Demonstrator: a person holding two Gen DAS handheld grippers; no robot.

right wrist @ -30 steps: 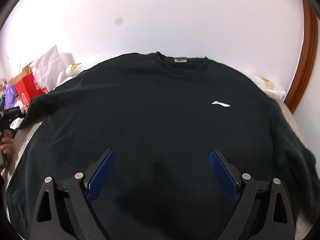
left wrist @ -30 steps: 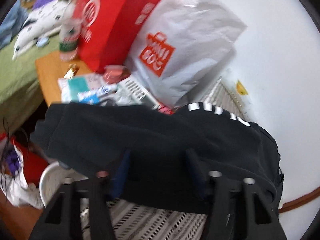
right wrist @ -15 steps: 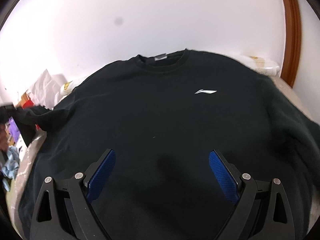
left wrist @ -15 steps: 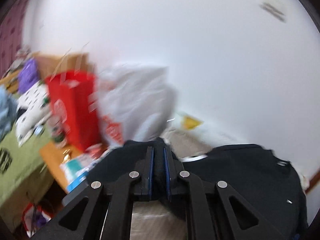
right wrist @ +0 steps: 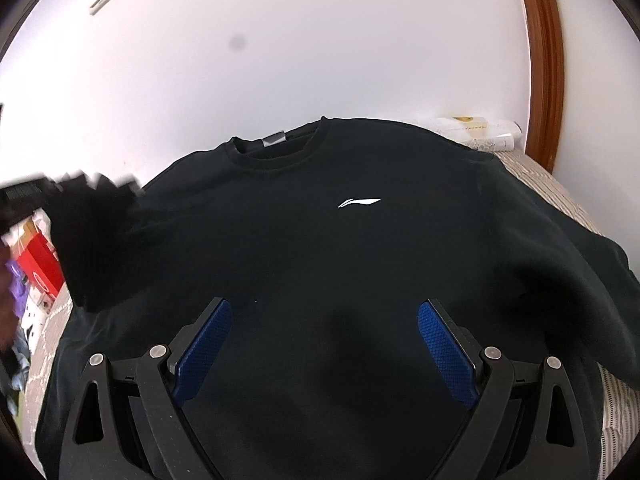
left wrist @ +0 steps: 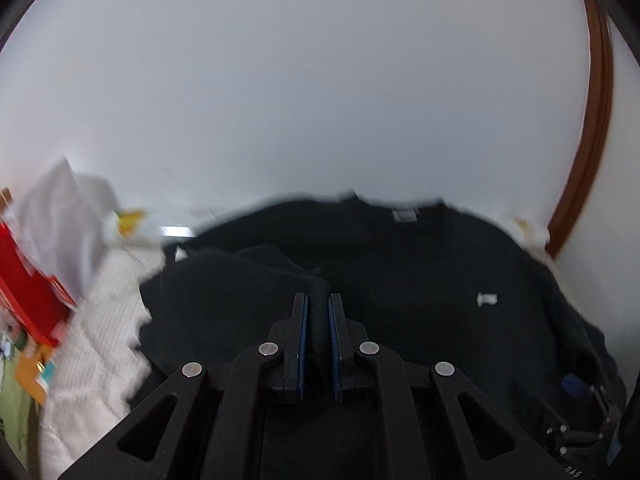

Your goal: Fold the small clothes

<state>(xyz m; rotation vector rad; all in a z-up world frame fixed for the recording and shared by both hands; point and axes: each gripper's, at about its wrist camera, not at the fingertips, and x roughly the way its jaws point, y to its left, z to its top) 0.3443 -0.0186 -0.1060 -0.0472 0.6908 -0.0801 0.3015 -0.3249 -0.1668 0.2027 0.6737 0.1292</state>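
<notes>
Folding barely begun: black sweatshirt (right wrist: 320,264) lying face-up on bed (right wrist: 560,196), body flat. Left gripper (left wrist: 319,308) pinching sleeve (left wrist: 240,280), jaws nearly closed, carrying it inward. Right gripper (right wrist: 324,344) hovering wide apart, holding nothing. Other sleeve, hem remaining.

Both fisheye views looked forward along their own claw fingers toward the white wall (right wrist: 320,60), close and low over the same black sweatshirt (right wrist: 340,248), the left claw's view from its left side, sharing the neck label (left wrist: 404,215), chest logo (right wrist: 359,202) and brown frame (left wrist: 592,120) at right.
</notes>
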